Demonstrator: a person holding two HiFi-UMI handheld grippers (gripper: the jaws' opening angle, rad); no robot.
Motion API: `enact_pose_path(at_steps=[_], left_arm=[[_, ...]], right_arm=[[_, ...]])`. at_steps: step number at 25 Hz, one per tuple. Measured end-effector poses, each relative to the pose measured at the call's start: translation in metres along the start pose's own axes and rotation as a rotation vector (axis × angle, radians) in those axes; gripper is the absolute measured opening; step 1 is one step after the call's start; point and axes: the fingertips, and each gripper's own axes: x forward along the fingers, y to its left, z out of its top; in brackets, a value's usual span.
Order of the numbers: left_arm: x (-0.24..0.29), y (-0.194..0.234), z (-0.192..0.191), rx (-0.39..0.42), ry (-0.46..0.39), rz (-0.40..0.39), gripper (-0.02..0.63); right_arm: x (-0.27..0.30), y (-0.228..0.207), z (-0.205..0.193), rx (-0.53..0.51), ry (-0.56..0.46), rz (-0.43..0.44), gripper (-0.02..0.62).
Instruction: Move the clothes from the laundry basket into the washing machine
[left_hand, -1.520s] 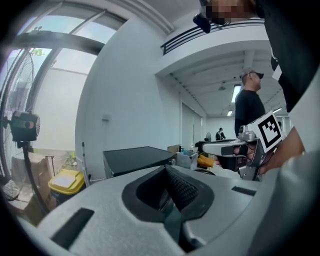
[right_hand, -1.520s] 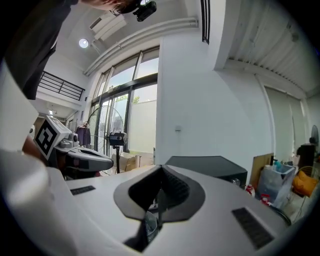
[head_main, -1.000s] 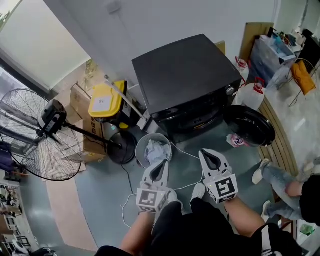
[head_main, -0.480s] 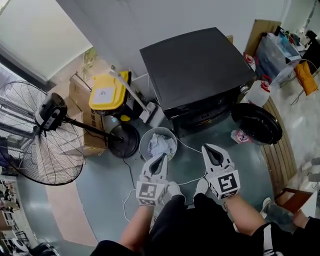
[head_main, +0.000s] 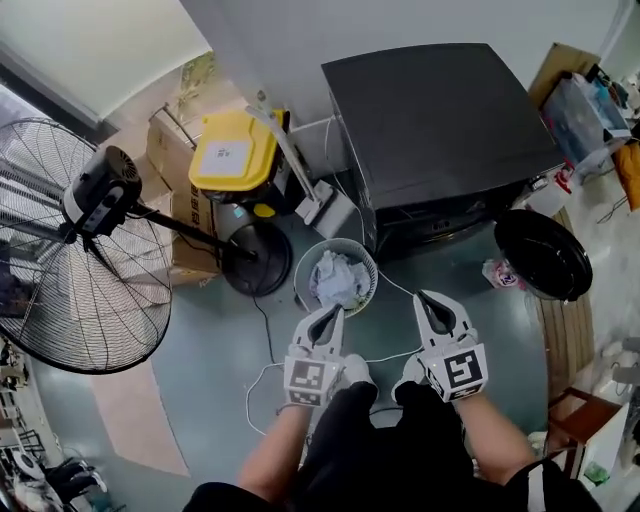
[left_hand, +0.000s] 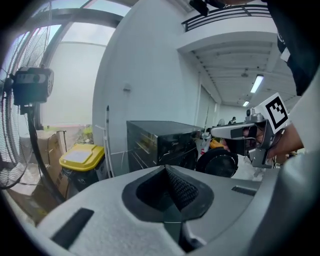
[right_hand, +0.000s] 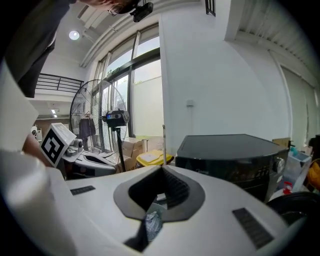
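A round grey laundry basket (head_main: 303, 285) stands on the floor in front of the black washing machine (head_main: 440, 120). It holds crumpled white and pale blue clothes (head_main: 337, 277). The machine's round door (head_main: 543, 253) hangs open at the right. My left gripper (head_main: 331, 312) is shut and empty, with its tip just short of the basket's near rim. To the basket's right, my right gripper (head_main: 428, 298) is also shut and empty. In the right gripper view the clothes (right_hand: 152, 222) show below the closed jaws. The left gripper view looks over closed jaws at the washing machine (left_hand: 160, 142).
A large standing fan (head_main: 90, 250) fills the left, its round base (head_main: 255, 268) beside the basket. A yellow-lidded bin (head_main: 232, 155) and cardboard boxes (head_main: 175, 165) stand by the wall. A white cable (head_main: 265, 375) lies on the floor by my feet.
Both grippers have gone forward and down with the person, still shut. The basket and machine now lie more directly below. The seated person's legs at the right have left the view.
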Motion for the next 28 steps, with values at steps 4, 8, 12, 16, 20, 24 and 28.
enact_pose_path(at_steps=[4, 8, 12, 16, 20, 24, 28], left_arm=[[0.026, 0.030, -0.056, 0.030, 0.056, 0.057, 0.006], [0.064, 0.064, -0.133, 0.044, 0.105, 0.124, 0.008], [0.110, 0.092, -0.221, 0.045, 0.178, 0.156, 0.122], [0.157, 0.111, -0.308, 0.073, 0.280, 0.151, 0.228], [0.208, 0.128, -0.398, 0.100, 0.454, 0.091, 0.287], [0.260, 0.156, -0.475, 0.122, 0.631, 0.027, 0.298], [0.301, 0.181, -0.538, 0.184, 0.793, -0.019, 0.327]], right_arm=[[0.034, 0.015, -0.049, -0.016, 0.018, 0.051, 0.009], [0.067, 0.022, -0.113, -0.026, 0.021, 0.096, 0.009], [0.099, 0.023, -0.189, -0.068, 0.010, 0.154, 0.009], [0.125, 0.017, -0.254, -0.101, -0.015, 0.185, 0.009], [0.146, 0.011, -0.310, -0.122, -0.041, 0.208, 0.009], [0.162, 0.001, -0.360, -0.150, -0.070, 0.220, 0.009], [0.166, -0.011, -0.398, -0.149, -0.098, 0.209, 0.009]])
